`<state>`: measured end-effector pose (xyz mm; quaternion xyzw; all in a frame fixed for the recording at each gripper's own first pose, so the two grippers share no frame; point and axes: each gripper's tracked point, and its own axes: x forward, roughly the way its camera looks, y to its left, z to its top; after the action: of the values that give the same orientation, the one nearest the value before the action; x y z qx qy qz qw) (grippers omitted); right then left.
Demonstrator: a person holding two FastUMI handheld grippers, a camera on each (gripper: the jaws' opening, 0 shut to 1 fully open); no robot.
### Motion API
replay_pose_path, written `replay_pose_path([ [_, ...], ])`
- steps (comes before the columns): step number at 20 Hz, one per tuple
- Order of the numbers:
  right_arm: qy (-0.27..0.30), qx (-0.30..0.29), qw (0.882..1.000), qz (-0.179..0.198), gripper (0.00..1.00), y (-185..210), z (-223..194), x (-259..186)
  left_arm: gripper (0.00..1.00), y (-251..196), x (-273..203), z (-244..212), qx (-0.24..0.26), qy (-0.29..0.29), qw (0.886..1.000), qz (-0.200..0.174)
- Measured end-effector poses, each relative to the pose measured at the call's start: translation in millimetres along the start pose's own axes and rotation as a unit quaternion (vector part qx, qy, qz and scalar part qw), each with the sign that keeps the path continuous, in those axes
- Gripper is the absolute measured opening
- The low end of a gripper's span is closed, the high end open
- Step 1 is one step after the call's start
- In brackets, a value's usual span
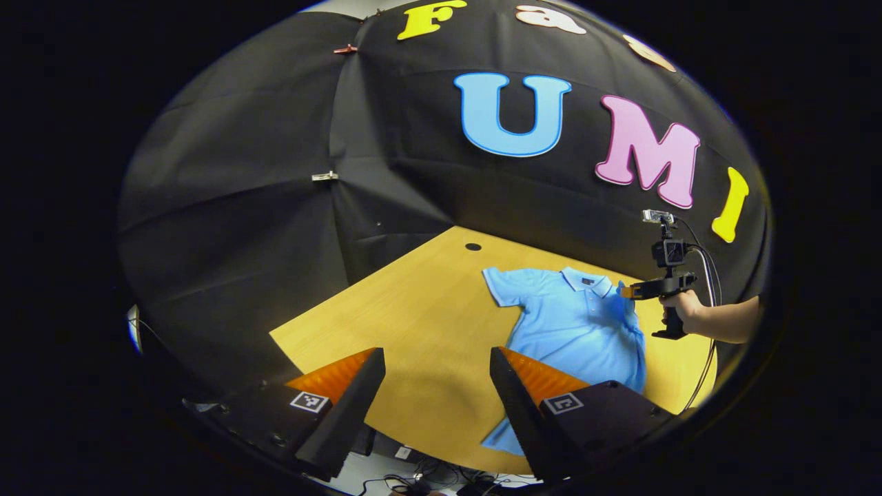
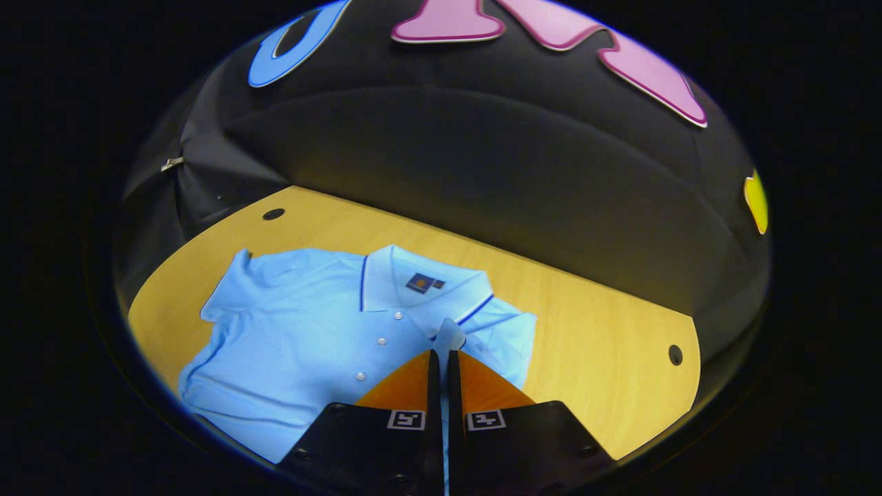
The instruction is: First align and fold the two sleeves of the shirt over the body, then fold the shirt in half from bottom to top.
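Booth walls: black cloth [image 1: 262,179], several panels, wrinkled, seams pinned w/ clips, a white clip [image 1: 324,176] mid-seam and a red clip [image 1: 345,49] higher up. Cloth hangs down to the table's far edge. Table [image 1: 406,310]: light wood-grain top, rounded corners, w/ a round cable hole [image 1: 473,246] near the far left corner; right gripper view shows another hole [image 2: 675,355] near the right end. Lighting comes from overhead, bright on the tabletop, cloth goes darker toward the edges. Below the table's near edge: pale floor w/ dark cables [image 1: 413,479]. Pale strip of wall [image 1: 344,7] above the cloth top.
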<state>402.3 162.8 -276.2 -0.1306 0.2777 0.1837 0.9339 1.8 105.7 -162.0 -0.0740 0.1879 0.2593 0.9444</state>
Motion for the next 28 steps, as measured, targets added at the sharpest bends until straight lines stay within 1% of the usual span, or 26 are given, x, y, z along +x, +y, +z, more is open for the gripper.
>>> replay_pose_path([
  [1, 0.006, -0.001, 1.000, 0.009, 0.08, 14, -4, 4, 0.97, 4, 0, -2, -0.001, 0.002, 1.000, 0.004],
  [4, 0.027, 0.010, 0.999, 0.041, 0.17, 52, -16, 6, 0.97, 10, 2, -5, -0.007, 0.005, 1.000, 0.010],
  [5, 0.030, 0.011, 0.998, 0.045, 0.19, 59, -20, 5, 0.97, 11, 4, -5, -0.008, 0.005, 1.000, 0.012],
  [7, 0.031, 0.015, 0.998, 0.061, 0.17, 75, -23, 0, 0.97, 9, 13, -3, -0.006, 0.002, 1.000, 0.015],
  [8, 0.029, 0.018, 0.997, 0.070, 0.20, 79, -23, -5, 0.97, 6, 19, 0, -0.008, -0.001, 1.000, 0.014],
  [10, 0.025, 0.025, 0.995, 0.089, 0.39, 86, -22, -23, 0.97, -10, 36, 6, -0.022, -0.003, 1.000, -0.006],
  [12, 0.007, 0.029, 0.995, 0.100, 0.62, 85, -17, -43, 0.97, -29, 60, 15, -0.030, -0.005, 0.999, -0.033],
  [13, -0.009, 0.026, 0.994, 0.104, 0.75, 82, -11, -55, 0.97, -38, 74, 22, -0.028, -0.006, 0.999, -0.043],
  [16, -0.042, 0.005, 0.995, 0.094, 0.78, 59, -6, -88, 0.97, -57, 124, 46, -0.014, -0.027, 0.998, -0.059],
  [17, -0.050, 0.007, 0.994, 0.093, 0.92, 52, -6, -98, 0.97, -64, 140, 54, -0.009, -0.034, 0.997, -0.064],
  [18, -0.057, 0.011, 0.994, 0.089, 0.96, 44, -7, -110, 0.97, -70, 158, 62, 0.000, -0.040, 0.997, -0.069],
  [19, -0.061, 0.014, 0.995, 0.084, 0.99, 35, -11, -119, 0.97, -77, 175, 65, 0.008, -0.042, 0.996, -0.074],
  [21, -0.067, 0.018, 0.995, 0.070, 0.98, 14, -20, -131, 0.97, -90, 212, 72, 0.022, -0.041, 0.995, -0.091],
  [23, -0.072, 0.024, 0.995, 0.060, 0.98, -6, -31, -143, 0.97, -108, 246, 76, 0.023, -0.032, 0.992, -0.118],
  [25, -0.075, 0.035, 0.996, 0.037, 0.98, -34, -46, -154, 0.97, -125, 278, 73, 0.024, -0.022, 0.989, -0.143],
  [28, -0.076, 0.024, 0.997, -0.007, 0.98, -75, -72, -167, 0.97, -135, 334, 65, 0.038, -0.004, 0.988, -0.151],
])
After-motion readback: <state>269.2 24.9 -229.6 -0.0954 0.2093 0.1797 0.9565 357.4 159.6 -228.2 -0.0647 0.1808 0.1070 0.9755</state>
